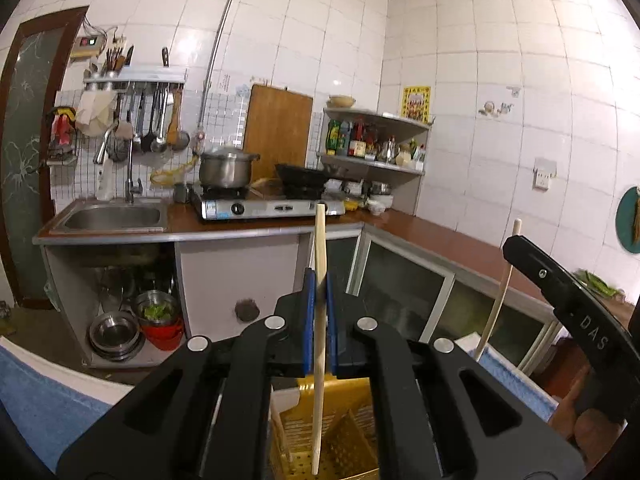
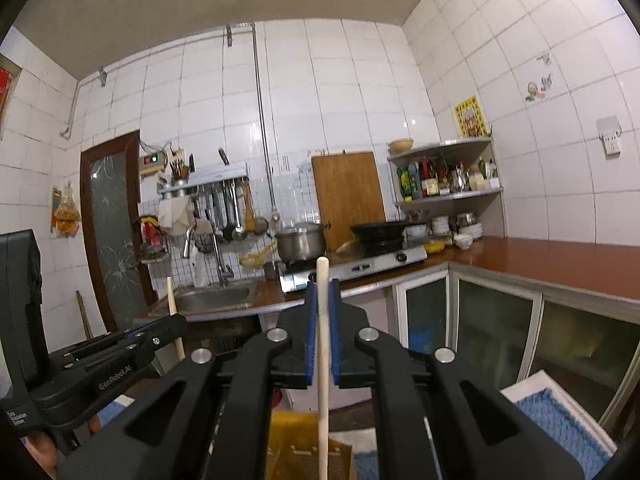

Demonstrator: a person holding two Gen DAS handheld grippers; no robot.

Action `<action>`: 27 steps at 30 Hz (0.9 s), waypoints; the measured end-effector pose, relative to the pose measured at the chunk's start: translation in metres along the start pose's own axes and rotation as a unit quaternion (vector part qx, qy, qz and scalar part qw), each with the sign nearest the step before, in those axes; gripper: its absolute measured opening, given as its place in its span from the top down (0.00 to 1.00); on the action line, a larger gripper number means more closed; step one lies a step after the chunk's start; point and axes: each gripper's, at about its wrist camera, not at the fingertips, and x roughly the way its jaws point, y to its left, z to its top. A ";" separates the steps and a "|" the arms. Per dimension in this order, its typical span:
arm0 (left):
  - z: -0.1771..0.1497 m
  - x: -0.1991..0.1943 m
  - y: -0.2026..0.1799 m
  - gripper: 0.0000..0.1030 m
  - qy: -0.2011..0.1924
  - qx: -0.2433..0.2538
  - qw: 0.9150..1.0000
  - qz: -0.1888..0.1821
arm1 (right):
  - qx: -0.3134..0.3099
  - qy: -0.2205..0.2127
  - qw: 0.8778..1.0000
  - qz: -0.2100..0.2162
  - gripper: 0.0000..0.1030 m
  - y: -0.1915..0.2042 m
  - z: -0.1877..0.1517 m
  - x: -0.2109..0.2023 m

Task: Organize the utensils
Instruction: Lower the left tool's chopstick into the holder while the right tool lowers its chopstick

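- Left gripper (image 1: 319, 284): blue-padded fingers (image 1: 308, 312) are clamped on a pale wooden chopstick (image 1: 319, 320), held near-upright, top end projecting above the fingertips.
- The chopstick's lower end is seen hanging inside a yellow perforated plastic utensil basket (image 1: 352, 440) directly below the gripper; contact with the basket floor cannot be told.
- Right gripper (image 2: 322, 300): blue pads (image 2: 310, 344) are pinched on a second pale wooden chopstick (image 2: 323, 360), also upright, round-tipped, smooth and unfinished in look.
- Its lower part is seen in front of the yellow basket (image 2: 288, 440); whether it is inside cannot be told.
- Only in the left wrist view: the basket interior with slotted walls and a dotted floor, and stacked steel bowls (image 1: 116, 334) in an open cabinet under the sink (image 1: 114, 216).
- Only in the right wrist view: the left gripper's black body from the side, its chopstick (image 2: 174, 312) sticking above it, and the ceiling.
- Shown in both: a blue terry towel (image 2: 560, 424) beside the basket, a steel pot (image 1: 226, 168) on a gas stove (image 1: 268, 206), a wooden cutting board (image 1: 278, 132) leaned on white glossy tiles, and a reddish-brown countertop (image 1: 424, 232).
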 end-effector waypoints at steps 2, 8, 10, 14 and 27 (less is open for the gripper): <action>-0.010 0.004 0.005 0.96 0.012 -0.006 1.000 0.000 | -0.003 0.012 1.000 0.001 0.94 -0.002 -0.008 0.004; -0.035 0.008 0.008 0.96 0.041 0.000 0.999 0.006 | -0.019 0.011 1.000 0.000 0.94 -0.003 -0.022 -0.003; -0.040 0.008 0.008 0.96 0.050 0.002 0.999 0.008 | -0.016 0.016 1.000 0.005 0.94 -0.004 -0.020 -0.004; -0.049 0.012 0.009 0.96 0.067 0.003 0.998 0.014 | -0.027 0.017 0.999 0.007 0.94 -0.002 -0.018 -0.005; -0.066 0.006 0.024 0.96 0.074 -0.007 0.997 0.023 | -0.010 0.002 1.000 0.014 0.94 -0.010 -0.035 -0.006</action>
